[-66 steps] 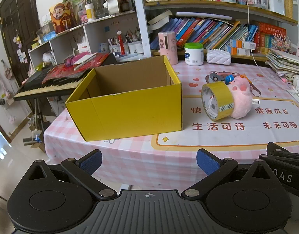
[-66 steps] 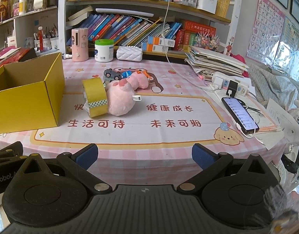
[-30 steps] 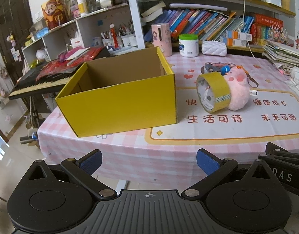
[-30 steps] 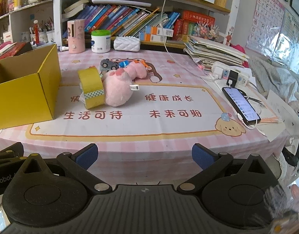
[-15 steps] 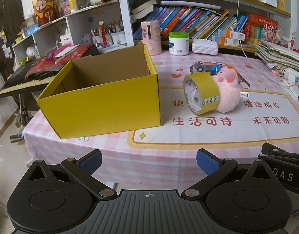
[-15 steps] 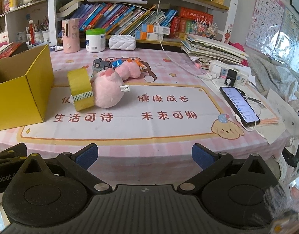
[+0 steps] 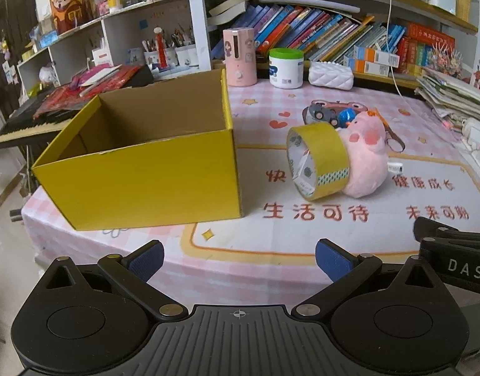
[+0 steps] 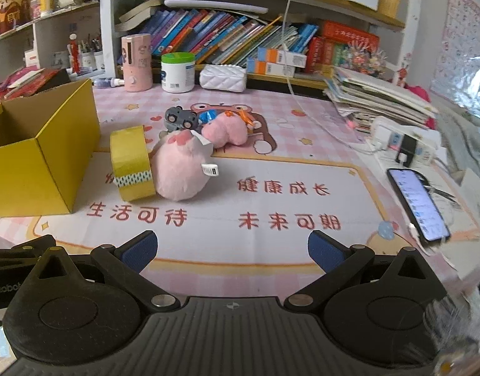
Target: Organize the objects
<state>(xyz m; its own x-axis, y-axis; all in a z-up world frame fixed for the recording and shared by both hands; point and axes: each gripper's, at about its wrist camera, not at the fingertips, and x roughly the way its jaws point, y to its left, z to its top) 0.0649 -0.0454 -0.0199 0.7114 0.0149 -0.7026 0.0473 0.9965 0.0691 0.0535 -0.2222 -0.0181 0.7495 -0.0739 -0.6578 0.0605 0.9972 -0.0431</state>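
Note:
An open, empty yellow cardboard box [image 7: 152, 175] [image 8: 36, 156] stands on the left of the pink table. To its right a roll of yellow tape [image 7: 318, 159] [image 8: 131, 166] stands on edge against a pink plush toy [image 7: 365, 153] [image 8: 183, 169]. Behind them lie a small grey toy car [image 7: 322, 113] [image 8: 178, 118] and a second pink plush [image 8: 227, 130]. My left gripper [image 7: 238, 258] and my right gripper [image 8: 232, 249] both hover open over the table's front edge, well short of the objects, with nothing between their fingers.
A phone [image 8: 418, 203] on a cable, a power strip [image 8: 402, 144] and a stack of books [image 8: 380, 97] fill the right side. A pink dispenser [image 7: 240, 56], a white jar [image 7: 286, 67] and a white pouch [image 7: 330, 75] line the back by the bookshelf. A keyboard [image 7: 27, 119] stands left of the table.
Both grippers have moved forward toward the table and to the right; the box, tape and plush look larger and nearer. Nothing on the table has moved.

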